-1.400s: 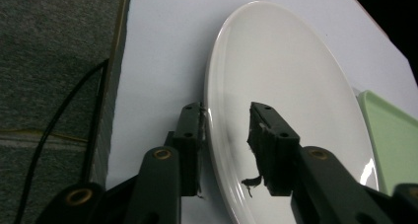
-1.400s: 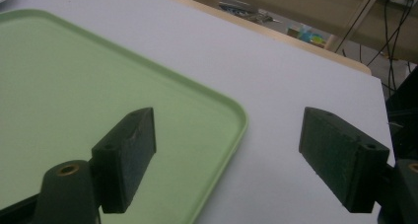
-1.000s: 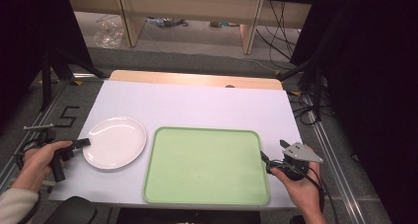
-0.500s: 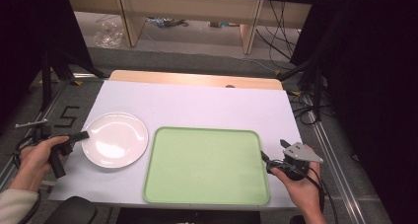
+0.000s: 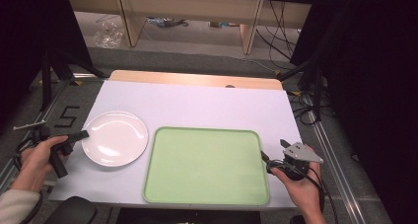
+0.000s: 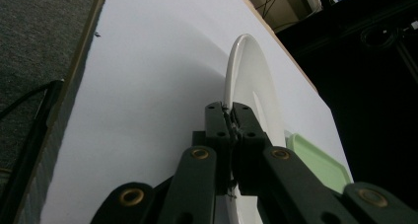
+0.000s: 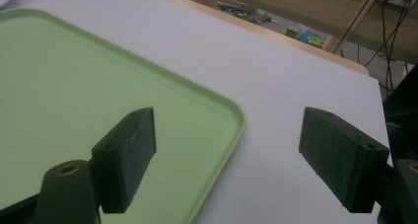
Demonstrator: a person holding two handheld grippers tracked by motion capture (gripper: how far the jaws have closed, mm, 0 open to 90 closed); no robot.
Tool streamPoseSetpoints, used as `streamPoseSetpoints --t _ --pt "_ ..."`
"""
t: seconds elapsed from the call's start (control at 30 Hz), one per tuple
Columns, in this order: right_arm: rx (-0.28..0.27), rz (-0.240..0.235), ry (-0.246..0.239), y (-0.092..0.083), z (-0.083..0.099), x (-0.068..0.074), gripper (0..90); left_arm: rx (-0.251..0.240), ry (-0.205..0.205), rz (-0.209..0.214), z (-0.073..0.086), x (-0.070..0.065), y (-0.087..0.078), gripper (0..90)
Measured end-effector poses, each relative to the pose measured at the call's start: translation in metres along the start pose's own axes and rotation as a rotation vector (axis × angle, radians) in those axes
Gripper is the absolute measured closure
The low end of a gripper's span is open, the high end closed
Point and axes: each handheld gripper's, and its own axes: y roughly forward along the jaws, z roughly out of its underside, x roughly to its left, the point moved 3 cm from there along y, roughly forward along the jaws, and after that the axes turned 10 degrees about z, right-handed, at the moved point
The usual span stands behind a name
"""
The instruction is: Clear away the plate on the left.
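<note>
High view: even overhead light on the white desk (image 5: pixel 197 103); surroundings at both sides fall to near black. Soft glare on the white plate (image 5: pixel 114 137). Image mildly soft, grainy. Left gripper view: foreground tongs (image 6: pixel 230 130) blurred and dark, plate casting a soft shadow. Right gripper view: near pads (image 7: pixel 130 150) out of focus, green tray (image 7: pixel 74 100) evenly lit.

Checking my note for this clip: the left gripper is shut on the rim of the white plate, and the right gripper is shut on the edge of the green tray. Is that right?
Not quite. The left gripper is shut on the white plate, but the right gripper is open: the right gripper view shows its jaws wide apart over the green tray edge, pressing on nothing.
</note>
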Motion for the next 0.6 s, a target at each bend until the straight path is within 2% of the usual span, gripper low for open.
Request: streamPoseSetpoints --t 0.1,0.13,0.17,0.2,0.23,0.27,0.3,0.37,0.6 --pt "0.005 -0.003 0.010 0.000 0.000 0.001 22.8 -0.018 -0.002 0.004 -0.001 0.000 -0.002 86.5" --pt "-0.002 0.000 0.000 0.000 0.000 0.000 22.8 -0.015 -0.014 -0.018 -0.001 0.000 -0.003 86.6" --pt "-0.002 0.000 0.000 0.000 0.000 0.000 22.8 -0.015 -0.014 -0.018 -0.001 0.000 -0.003 86.7" --pt "0.000 0.002 -0.001 0.000 0.000 0.000 22.8 -0.026 -0.027 -0.001 -0.001 -0.002 -0.003 86.7" --pt "0.000 0.002 -0.001 0.000 0.000 0.000 22.8 -0.026 -0.027 -0.001 -0.001 -0.002 -0.003 86.7" --pt "0.008 0.001 -0.002 -0.001 0.000 0.000 22.8 -0.041 -0.026 0.032 -0.001 -0.003 -0.002 86.7" --pt "0.007 0.001 -0.003 -0.001 0.000 0.000 22.8 -0.035 -0.019 0.006 -0.002 -0.005 -0.003 86.6" --pt "0.007 0.001 -0.004 -0.001 0.000 0.000 22.8 -0.037 -0.011 0.001 -0.002 -0.006 -0.004 86.6" --pt "-0.003 0.000 0.005 0.001 0.000 0.000 22.8 -0.051 -0.012 0.042 -0.002 -0.013 -0.001 86.6"
